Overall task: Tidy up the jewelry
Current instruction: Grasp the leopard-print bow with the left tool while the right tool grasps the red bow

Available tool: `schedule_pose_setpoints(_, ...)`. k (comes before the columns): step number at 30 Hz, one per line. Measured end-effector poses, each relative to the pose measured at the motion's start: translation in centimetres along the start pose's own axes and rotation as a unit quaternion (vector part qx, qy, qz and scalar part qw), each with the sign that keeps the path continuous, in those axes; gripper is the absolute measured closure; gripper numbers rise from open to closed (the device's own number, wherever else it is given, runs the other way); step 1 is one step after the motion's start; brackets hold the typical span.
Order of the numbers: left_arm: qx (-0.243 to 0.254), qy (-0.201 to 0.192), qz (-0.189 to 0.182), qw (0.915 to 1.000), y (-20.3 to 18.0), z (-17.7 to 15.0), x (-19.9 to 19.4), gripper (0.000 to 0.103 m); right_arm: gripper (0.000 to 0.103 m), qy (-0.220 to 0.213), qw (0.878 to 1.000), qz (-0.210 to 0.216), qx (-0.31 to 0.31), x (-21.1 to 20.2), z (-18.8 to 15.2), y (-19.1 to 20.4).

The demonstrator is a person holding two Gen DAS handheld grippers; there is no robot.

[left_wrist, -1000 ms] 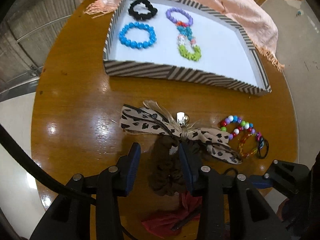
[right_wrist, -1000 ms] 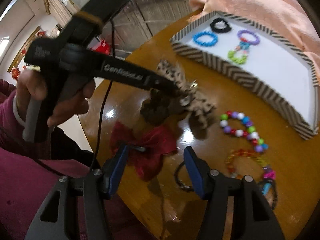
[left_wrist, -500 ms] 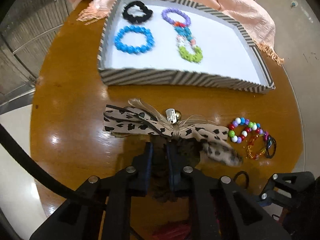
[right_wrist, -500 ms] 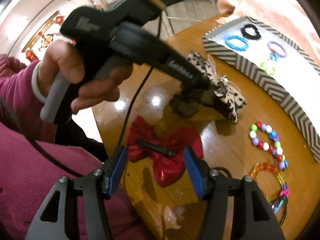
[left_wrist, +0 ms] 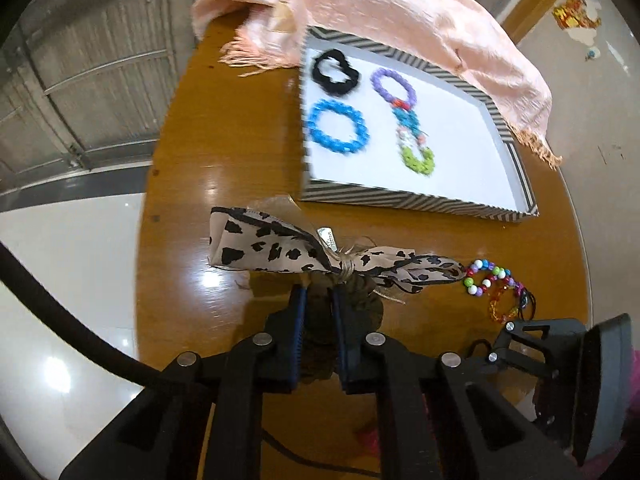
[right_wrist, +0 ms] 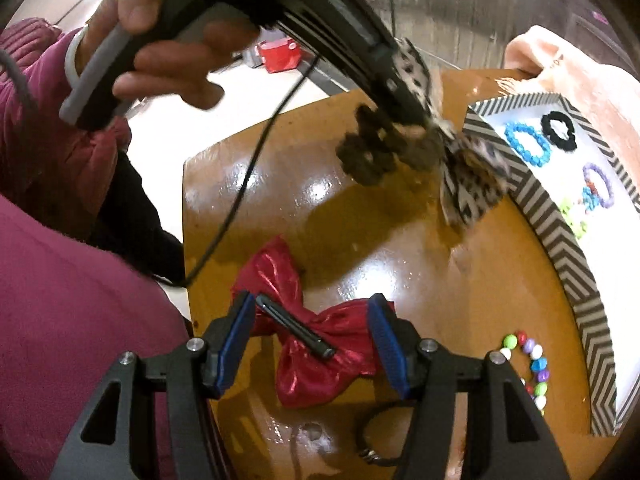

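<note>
The striped tray point(left_wrist: 416, 200) holds a black scrunchie point(left_wrist: 335, 71), a blue bracelet point(left_wrist: 337, 132) and a multicoloured bead chain point(left_wrist: 408, 124). Just before the tray, the left gripper point(left_wrist: 319, 300) clamps the brown scrunchie point(right_wrist: 372, 152) with its leopard bow point(left_wrist: 280, 248), lifted off the desk point(left_wrist: 224, 128). The right gripper point(right_wrist: 310, 336) hangs open above the red bow point(right_wrist: 320, 356).

That round wooden table point(left_wrist: 248, 128) is seriously glossy, a varnished orange-brown top throwing white glare spots all over. The leopard-print ribbon bow point(left_wrist: 280, 250) looks like thin matt fabric with frayed raffia-type strands at the knot, fixed to a fuzzy dark brown cloth scrunchie point(right_wrist: 366, 156). The red bow point(right_wrist: 320, 340) is shiny metallic-looking cloth, all crinkly, with a smooth black clip on it. The zigzag-striped tray point(left_wrist: 400, 200) reads as matt cardboard with a plain white paper floor. The beaded bracelets point(left_wrist: 486, 280) are glossy plastic. The peach fringed scarf point(left_wrist: 400, 8) is soft, crinkled woven cloth.
</note>
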State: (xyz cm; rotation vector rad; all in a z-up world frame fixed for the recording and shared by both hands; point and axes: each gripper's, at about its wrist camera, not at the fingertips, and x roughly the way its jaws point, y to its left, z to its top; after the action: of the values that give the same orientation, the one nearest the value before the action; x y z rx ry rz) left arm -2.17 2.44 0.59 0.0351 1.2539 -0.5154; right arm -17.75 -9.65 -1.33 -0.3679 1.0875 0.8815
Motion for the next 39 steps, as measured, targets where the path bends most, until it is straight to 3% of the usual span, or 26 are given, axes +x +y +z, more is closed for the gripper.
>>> schedule_pose_setpoints(5, -0.017, -0.006, 0.013, 0.9998, 1.3, -0.2, -0.7, 0.1, 0.042, 0.025, 0.999, 0.004, -0.041, 1.3, 0.0, 0.5)
schedule_pose_setpoints(8, -0.023, -0.01, 0.016, 0.9996, 1.5, -0.2, -1.1, 0.1, 0.044, 0.03, 0.997, -0.018, -0.073, 2.2, -0.2, 1.5)
schedule_pose_setpoints(10, -0.027, -0.012, 0.016, 0.9994, 1.6, 0.0, -1.2, 0.1, 0.06, 0.033, 0.996, -0.029, -0.074, 2.1, 0.0, 1.5)
schedule_pose_setpoints(11, -0.029, -0.013, 0.016, 0.9994, 1.6, 0.0, -1.2, 0.1, 0.076, 0.033, 0.996, -0.035, -0.07, 2.2, 0.0, 1.2)
schedule_pose_setpoints(12, -0.03, -0.016, 0.015, 0.9993, 1.5, 0.1, -1.2, 0.1, 0.085, 0.033, 0.997, -0.037, -0.065, 2.0, -0.1, 1.0)
schedule_pose_setpoints(16, -0.031, -0.025, 0.005, 0.9992, 0.8, 0.6, -1.3, 0.1, 0.087, 0.037, 0.998, -0.042, -0.01, 2.0, 0.7, -1.3)
schedule_pose_setpoints(21, -0.025, -0.043, -0.01, 0.9987, -0.7, 1.8, -1.8, 0.1, 0.087, -0.02, 0.996, -0.036, 0.08, -1.4, 1.0, -3.4)
schedule_pose_setpoints(30, 0.0, -0.07, -0.029, 0.9971, -3.7, 4.6, -2.3, 0.1, 0.087, -0.1, 0.965, -0.09, 0.227, -6.7, 0.1, -9.3)
schedule_pose_setpoints(39, 0.022, -0.083, -0.024, 0.9961, -6.0, 7.1, -2.0, 0.1, 0.086, -0.134, 0.939, -0.128, 0.29, -9.3, -0.4, -12.6)
